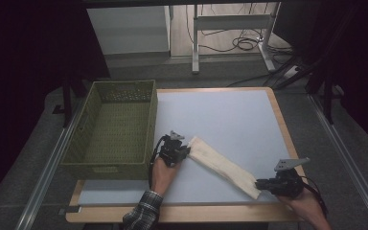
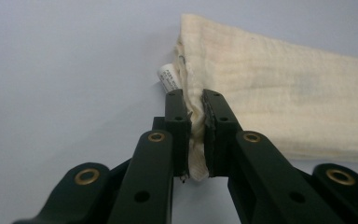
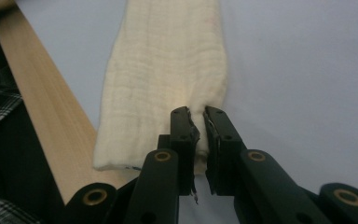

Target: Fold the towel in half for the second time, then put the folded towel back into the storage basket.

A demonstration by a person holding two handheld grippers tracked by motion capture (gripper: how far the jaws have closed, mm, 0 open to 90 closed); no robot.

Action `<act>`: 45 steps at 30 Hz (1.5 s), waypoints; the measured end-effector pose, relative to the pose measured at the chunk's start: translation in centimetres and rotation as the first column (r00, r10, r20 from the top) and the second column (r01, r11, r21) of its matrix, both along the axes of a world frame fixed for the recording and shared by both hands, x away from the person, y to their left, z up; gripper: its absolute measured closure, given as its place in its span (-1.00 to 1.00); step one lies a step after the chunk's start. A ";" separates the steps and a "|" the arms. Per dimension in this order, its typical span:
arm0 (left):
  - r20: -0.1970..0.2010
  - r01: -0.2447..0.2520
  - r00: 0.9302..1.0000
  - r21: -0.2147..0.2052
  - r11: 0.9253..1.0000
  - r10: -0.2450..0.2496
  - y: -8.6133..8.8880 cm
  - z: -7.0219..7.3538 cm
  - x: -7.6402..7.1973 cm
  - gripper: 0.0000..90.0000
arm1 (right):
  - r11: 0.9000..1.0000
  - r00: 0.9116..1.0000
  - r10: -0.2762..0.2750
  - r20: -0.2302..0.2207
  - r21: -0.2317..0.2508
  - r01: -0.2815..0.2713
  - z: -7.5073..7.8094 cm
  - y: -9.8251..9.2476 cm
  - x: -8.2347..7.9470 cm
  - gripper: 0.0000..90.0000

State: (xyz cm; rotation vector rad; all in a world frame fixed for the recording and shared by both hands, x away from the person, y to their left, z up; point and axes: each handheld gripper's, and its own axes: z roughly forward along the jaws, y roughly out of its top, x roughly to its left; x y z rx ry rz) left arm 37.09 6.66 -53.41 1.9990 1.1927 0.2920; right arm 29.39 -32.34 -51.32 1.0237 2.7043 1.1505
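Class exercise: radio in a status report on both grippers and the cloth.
Left gripper shut on cloth, far end. Right gripper shut on near end. Cloth folded long, flat on table. Green basket alongside, nothing blocking.

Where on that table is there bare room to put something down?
The pale grey table top is bare between the green plastic basket and the far right edge. The near strip is crowded: the folded cream cloth, left gripper, right gripper.
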 end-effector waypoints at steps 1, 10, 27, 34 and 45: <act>0.000 0.000 1.000 0.002 1.000 0.000 -0.1 0.1 0.2 0.83 | 1.000 1.000 0.003 -0.001 0.006 -0.003 0.0 0.0 0.0 0.83; 0.029 0.004 1.000 0.057 0.998 -0.006 -0.9 1.7 1.2 0.83 | 0.999 1.000 0.022 -0.013 0.047 -0.021 0.6 0.3 -0.4 0.83; 0.057 0.029 0.998 0.133 0.991 -0.036 -2.1 4.8 3.6 0.83 | 0.993 0.999 0.041 0.004 0.107 -0.041 2.3 1.2 -0.6 0.83; 0.077 0.033 0.996 0.176 0.984 -0.048 -2.2 7.4 4.9 0.83 | 0.989 0.999 0.048 0.023 0.137 -0.051 3.6 1.9 -0.3 0.83; 0.092 0.016 0.995 0.229 0.973 -0.037 -1.4 10.9 5.9 0.83 | 0.988 0.994 0.044 0.097 0.145 -0.058 6.3 3.5 0.5 0.83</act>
